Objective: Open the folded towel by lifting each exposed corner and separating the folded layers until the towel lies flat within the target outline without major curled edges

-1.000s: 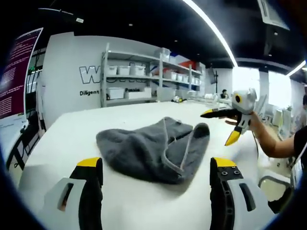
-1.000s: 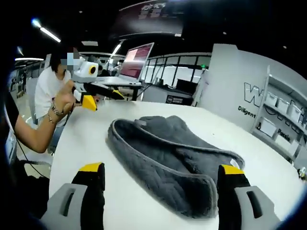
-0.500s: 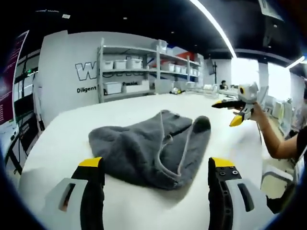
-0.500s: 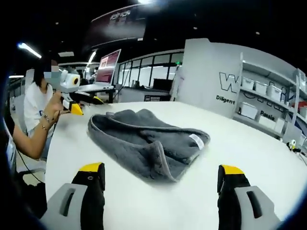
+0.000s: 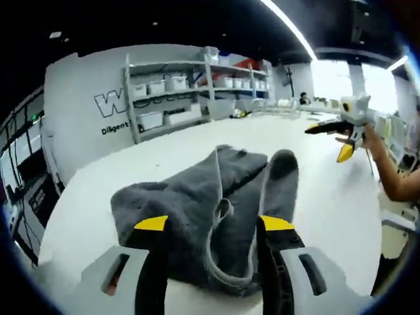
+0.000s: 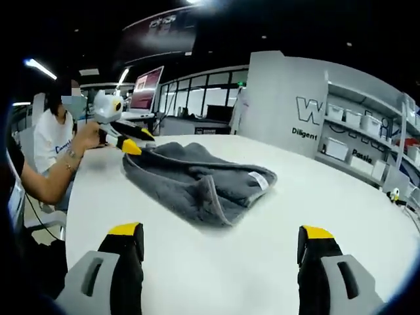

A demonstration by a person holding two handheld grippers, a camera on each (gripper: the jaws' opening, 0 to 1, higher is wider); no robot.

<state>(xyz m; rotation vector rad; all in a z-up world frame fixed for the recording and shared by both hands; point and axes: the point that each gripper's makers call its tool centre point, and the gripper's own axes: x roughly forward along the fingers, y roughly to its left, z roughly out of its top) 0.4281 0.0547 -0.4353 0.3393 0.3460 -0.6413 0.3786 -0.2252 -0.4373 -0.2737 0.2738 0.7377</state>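
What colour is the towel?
Dark grey, with a lighter grey edge; the towel shows best in the right gripper view.

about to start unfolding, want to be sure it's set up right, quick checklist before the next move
1. Towel folded and resting on the white table: ok, it lies bunched with several layers.
2. An exposed edge to lift: ok, a hemmed fold runs up between the left gripper jaws.
3. Left gripper ready to grasp: ok, jaws apart, low over the near end of the towel; contact cannot tell.
4. Right gripper free: ok, jaws wide apart over bare table, well short of the towel.
5. Target outline visible on the table: cannot tell, no marking shows.
6. White label corner located: ok, at the towel's end toward the shelves.
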